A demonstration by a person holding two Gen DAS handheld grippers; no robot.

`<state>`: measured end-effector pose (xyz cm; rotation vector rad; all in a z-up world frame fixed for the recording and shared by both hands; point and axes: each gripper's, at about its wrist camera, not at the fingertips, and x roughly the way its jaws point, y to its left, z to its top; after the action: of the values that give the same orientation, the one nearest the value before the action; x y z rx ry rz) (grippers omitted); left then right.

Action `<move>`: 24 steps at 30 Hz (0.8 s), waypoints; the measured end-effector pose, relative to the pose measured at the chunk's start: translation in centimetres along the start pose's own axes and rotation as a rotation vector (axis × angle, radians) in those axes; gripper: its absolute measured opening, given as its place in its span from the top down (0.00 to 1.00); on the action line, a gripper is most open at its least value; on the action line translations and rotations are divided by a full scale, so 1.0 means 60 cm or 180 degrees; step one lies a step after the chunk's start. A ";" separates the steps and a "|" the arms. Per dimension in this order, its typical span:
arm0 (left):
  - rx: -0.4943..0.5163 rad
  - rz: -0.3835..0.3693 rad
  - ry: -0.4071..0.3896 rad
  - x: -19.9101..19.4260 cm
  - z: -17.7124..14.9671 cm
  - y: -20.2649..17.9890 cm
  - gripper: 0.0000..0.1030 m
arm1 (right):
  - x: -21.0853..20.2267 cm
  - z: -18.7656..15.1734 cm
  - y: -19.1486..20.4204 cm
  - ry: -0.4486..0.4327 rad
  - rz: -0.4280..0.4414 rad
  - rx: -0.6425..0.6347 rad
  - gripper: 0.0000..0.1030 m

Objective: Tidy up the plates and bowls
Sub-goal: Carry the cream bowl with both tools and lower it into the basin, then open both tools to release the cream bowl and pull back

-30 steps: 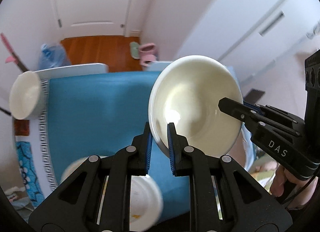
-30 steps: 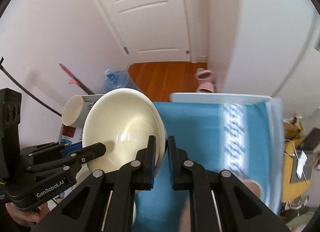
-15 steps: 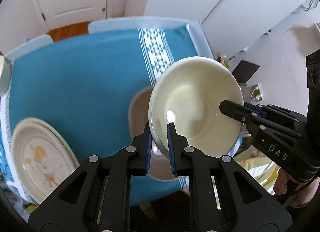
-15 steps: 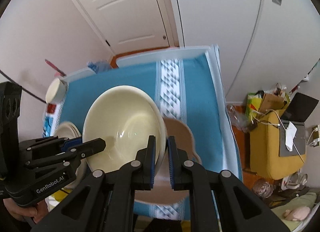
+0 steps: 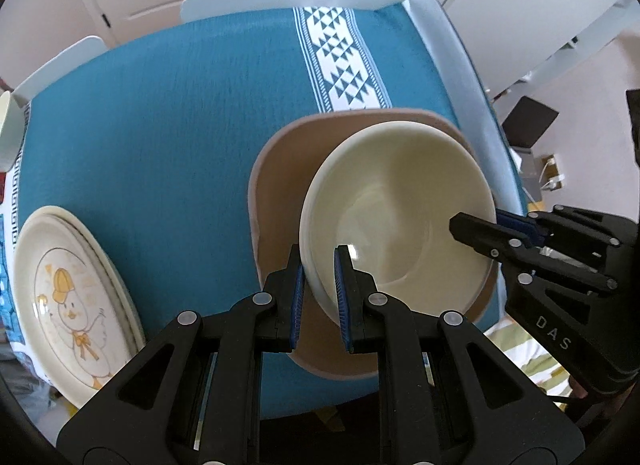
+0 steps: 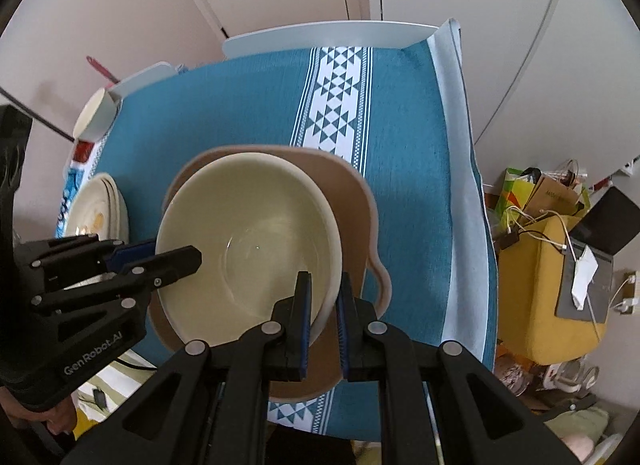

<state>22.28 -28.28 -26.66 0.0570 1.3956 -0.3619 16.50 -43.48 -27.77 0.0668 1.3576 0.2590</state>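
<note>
Teal cloth with a white patterned band covers the surface [image 5: 160, 137], white doors behind, clutter at right; left hand-held gripper [image 5: 318, 261] and right hand-held gripper [image 6: 323, 293] each pinch opposite rims of a cream bowl [image 5: 400, 201] above a tan mat [image 5: 276, 177]; stacked plates [image 5: 68, 297] sit lower left, a cup [image 6: 94, 115] far left; placing appears unfinished.

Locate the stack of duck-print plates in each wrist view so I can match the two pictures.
Left wrist view: stack of plates at the lower left edge, on the blue tablecloth.
Right wrist view: same stack at middle left, partly behind the left tool.
Shared landmark: the cream bowl over the brown mat.
</note>
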 end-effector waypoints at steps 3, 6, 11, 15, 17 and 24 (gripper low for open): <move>-0.0016 0.0019 0.0014 0.007 0.001 0.001 0.88 | 0.006 -0.001 -0.003 0.0027 0.0002 -0.0019 0.90; 0.0015 0.0076 -0.0020 0.006 0.002 -0.002 0.88 | 0.007 0.000 -0.004 0.0026 0.0000 -0.0044 0.90; 0.0025 0.0121 -0.0028 0.004 0.004 -0.004 0.88 | 0.010 0.003 -0.003 0.0040 0.0013 -0.0065 0.90; 0.0036 0.0137 -0.0035 0.000 0.002 -0.006 0.88 | 0.011 0.002 -0.003 0.0054 0.0020 -0.0074 0.90; 0.0018 0.0159 -0.0048 -0.006 0.002 -0.007 0.88 | 0.010 0.002 -0.002 0.0068 0.0014 -0.0076 0.90; 0.0038 0.0302 -0.0283 -0.057 0.008 -0.009 0.84 | -0.023 0.001 0.000 0.0045 -0.0072 -0.0074 0.89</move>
<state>22.17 -28.18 -23.18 0.1152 1.2980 -0.2903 16.32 -43.79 -26.42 0.0303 1.3684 0.2565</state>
